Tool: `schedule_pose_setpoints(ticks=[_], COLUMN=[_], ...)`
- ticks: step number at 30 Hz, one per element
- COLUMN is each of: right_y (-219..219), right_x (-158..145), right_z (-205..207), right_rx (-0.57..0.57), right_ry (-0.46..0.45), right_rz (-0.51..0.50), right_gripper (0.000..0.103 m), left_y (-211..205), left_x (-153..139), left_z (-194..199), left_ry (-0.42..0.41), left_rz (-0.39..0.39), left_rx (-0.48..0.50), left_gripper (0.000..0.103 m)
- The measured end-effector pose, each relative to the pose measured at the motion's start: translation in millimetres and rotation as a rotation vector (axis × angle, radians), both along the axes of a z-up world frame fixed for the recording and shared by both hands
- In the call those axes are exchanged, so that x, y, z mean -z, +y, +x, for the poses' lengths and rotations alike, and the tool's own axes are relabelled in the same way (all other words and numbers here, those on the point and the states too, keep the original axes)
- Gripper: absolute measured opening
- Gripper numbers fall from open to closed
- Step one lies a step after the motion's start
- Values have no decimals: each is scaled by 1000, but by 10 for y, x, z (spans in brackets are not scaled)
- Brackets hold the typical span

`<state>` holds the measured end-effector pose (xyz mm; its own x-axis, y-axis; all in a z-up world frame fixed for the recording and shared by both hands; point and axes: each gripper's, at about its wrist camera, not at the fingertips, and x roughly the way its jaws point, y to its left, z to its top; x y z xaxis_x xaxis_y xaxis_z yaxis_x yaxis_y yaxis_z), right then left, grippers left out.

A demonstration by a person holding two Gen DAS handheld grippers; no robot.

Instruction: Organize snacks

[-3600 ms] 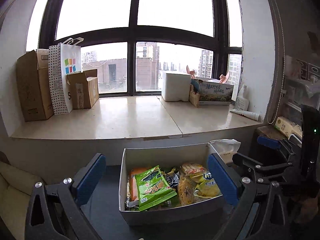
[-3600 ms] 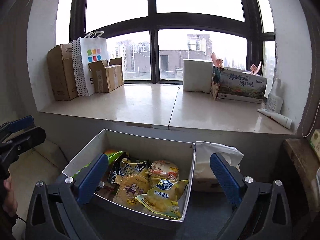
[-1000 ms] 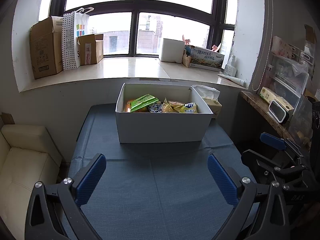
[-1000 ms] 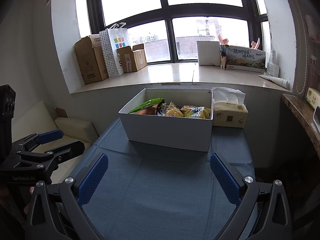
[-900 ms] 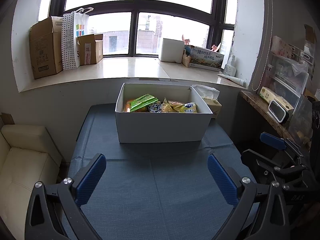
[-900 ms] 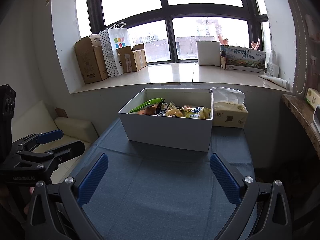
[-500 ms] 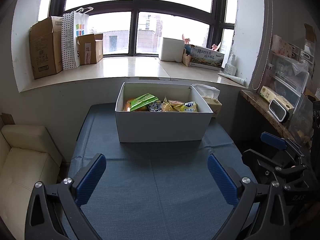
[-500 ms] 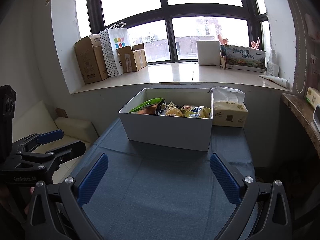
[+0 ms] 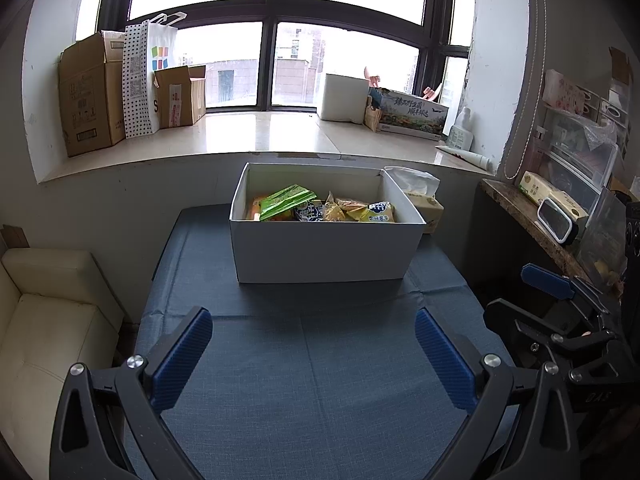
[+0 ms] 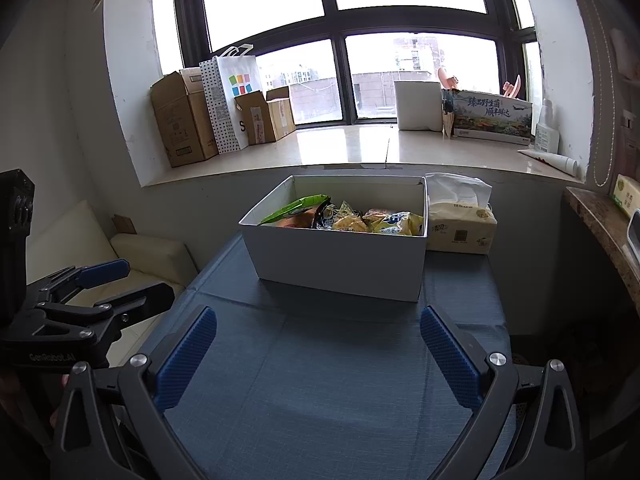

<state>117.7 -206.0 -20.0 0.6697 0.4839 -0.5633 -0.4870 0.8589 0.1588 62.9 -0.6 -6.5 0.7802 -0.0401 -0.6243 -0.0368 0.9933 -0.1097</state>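
Window sill (image 9: 256, 136) spans the upper half of the left wrist view, under a dark-framed window. On it, upper left: cardboard boxes (image 9: 90, 96) and a dotted paper bag (image 9: 146, 76). Upper right: a white box (image 9: 342, 98) beside a printed carton (image 9: 412, 116).
Centre of frame: white box of snacks (image 9: 324, 248) on the blue-clothed desk (image 9: 312, 360), at its far end, near the wall. Inside, a green packet (image 9: 286, 202) lies left of centre; yellow packets (image 9: 360, 212) fill the right part.
Tissue pack (image 9: 424, 204) sits just beside the box, at its right rear corner.
Left gripper (image 9: 314, 354), lower frame: jaws wide apart, nothing between them, well short of the box.
Right gripper (image 9: 560, 304) shows at the right edge, side-on.
Cream sofa (image 9: 48, 312) at lower left.

Right wrist view: same sill (image 10: 360, 148) across the middle; boxes and bag (image 10: 230, 100) at upper left.
Snack box (image 10: 340, 260) at centre, tissue pack (image 10: 460, 224) touching or just beside its right wall; contact not resolvable.
Right gripper (image 10: 318, 354), lower frame: jaws wide, empty, above bare cloth.
Left gripper (image 10: 104, 284) at left edge, side-on, jaws spread.
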Motion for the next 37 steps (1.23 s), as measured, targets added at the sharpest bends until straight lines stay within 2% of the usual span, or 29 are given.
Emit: schedule_pose_setpoints(ticks=[37], right_y=[-17], right_x=[43], right_z=[6], right_rx=[-5], right_ry=[10], right_rz=[-3], right_gripper=[103], left_y=[4], left_x=[44], left_z=[-4], left_ry=[16], left_rz=[7], left_rx=[-11], left_gripper=[103])
